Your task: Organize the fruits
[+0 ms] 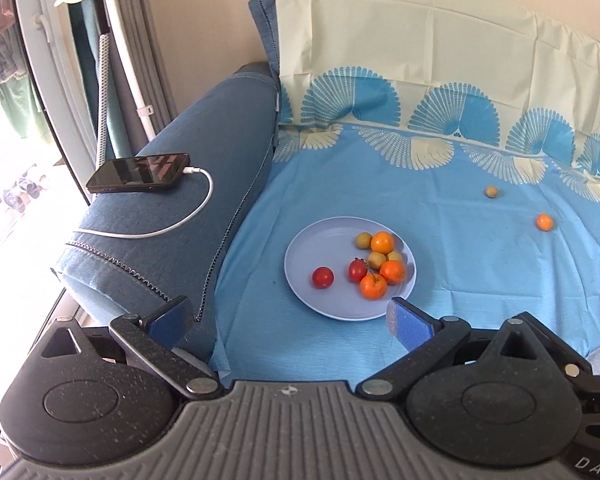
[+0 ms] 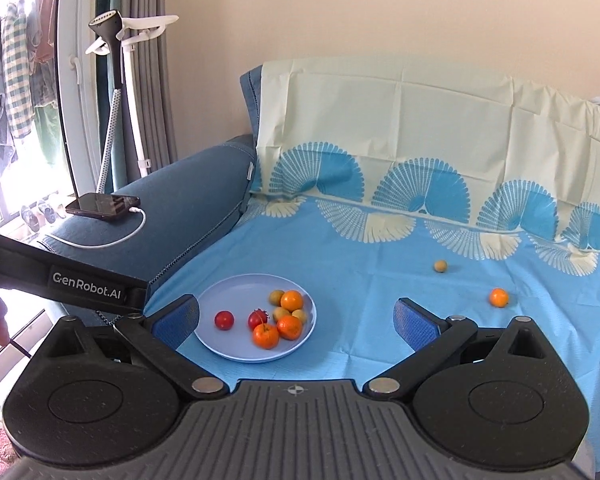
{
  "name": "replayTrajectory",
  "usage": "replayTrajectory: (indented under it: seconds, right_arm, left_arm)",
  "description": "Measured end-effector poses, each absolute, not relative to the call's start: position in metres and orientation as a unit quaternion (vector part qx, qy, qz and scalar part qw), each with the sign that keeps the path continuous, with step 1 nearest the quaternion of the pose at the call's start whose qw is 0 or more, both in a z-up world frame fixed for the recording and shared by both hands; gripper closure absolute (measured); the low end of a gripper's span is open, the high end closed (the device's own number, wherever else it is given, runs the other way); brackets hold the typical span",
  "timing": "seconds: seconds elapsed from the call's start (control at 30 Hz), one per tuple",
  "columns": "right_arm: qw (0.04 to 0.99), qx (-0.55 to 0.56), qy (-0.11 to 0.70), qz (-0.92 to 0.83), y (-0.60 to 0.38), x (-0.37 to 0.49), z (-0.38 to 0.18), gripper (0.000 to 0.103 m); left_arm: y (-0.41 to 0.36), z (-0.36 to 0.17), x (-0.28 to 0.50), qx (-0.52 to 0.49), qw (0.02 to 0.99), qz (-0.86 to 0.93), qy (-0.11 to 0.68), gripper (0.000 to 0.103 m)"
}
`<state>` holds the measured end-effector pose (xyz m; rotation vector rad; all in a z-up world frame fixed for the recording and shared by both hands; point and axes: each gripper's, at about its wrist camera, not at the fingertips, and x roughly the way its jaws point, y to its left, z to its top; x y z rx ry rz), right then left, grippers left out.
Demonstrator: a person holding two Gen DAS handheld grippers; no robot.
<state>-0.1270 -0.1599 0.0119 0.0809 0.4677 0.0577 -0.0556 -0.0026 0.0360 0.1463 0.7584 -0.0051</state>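
Plate (image 2: 224,350) holds tomatoes (image 2: 224,320), oranges (image 2: 291,301), yellow fruits (image 2: 276,297).

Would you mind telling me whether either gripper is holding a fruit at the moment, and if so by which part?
Nothing is held. The left gripper and right gripper are both open and empty, above the sheet near the plate.

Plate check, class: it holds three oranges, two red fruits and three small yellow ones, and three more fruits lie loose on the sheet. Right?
Not quite: only two fruits lie off the plate on the sheet, an orange and a yellow fruit, as the right wrist view shows. The plate count is correct.
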Motion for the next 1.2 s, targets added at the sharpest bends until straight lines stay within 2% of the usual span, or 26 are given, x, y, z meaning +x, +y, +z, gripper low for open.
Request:
replayTrajectory:
  seconds: [0.5,1.2]
  right_arm:
    - [0.97,0.026,0.237,0.035,-0.151,-0.124,0.012,0.001]
    - [0.958,0.045,0.279,0.043,-0.156,-0.102,-0.01,0.001]
  left_arm:
    - [0.005,0.037,-0.056,0.062,0.928,-0.001,0.367,0.0]
    - [-0.002,0.01,-0.028,0.077,0.91,-0.002,0.407,0.0]
